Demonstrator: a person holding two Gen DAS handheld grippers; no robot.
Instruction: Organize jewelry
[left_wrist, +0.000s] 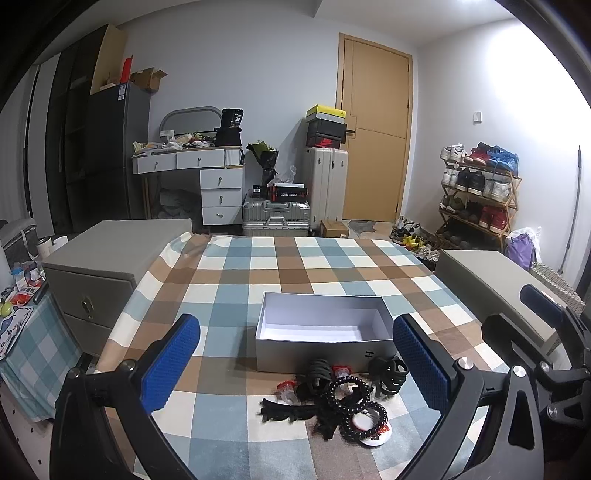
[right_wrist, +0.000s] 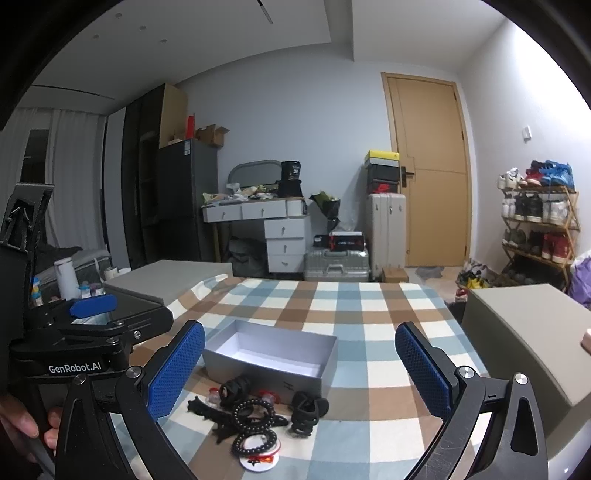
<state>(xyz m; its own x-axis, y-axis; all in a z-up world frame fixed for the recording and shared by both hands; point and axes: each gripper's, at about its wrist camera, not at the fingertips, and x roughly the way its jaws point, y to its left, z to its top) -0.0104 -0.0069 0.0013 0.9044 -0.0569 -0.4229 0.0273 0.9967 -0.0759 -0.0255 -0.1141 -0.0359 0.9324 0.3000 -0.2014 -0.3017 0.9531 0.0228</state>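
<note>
One table covered by a checked cloth (left_wrist: 332, 258) in blue, brown and cream carries everything. Two grey cabinets flank it, one at the left (left_wrist: 110, 258) and one at the right (left_wrist: 491, 284).

On the cloth stands one open grey box (left_wrist: 317, 350), lidless, its white inside holding nothing. Just in front of its near wall lies the single heap of jewelry and hair pieces, touching or overlapping one another. Counted there: two black claw clips, one at the left (left_wrist: 319, 371) close to the box wall and one at the right (left_wrist: 388, 373); one flat black toothed clip (left_wrist: 284, 411) at the near left; two black bead bracelets, one (left_wrist: 349, 391) in the middle and one (left_wrist: 364, 419) lying over a round white disc (left_wrist: 371, 437) with red marking. Small red-and-clear pieces (left_wrist: 286, 391) peek out beneath; their number cannot be told.

The left gripper (left_wrist: 295, 369) hangs above the heap, its two blue pads spread wide and holding nothing. The right gripper (right_wrist: 299, 369) likewise stands released, both pads far apart, empty, the heap and box between them.
</note>
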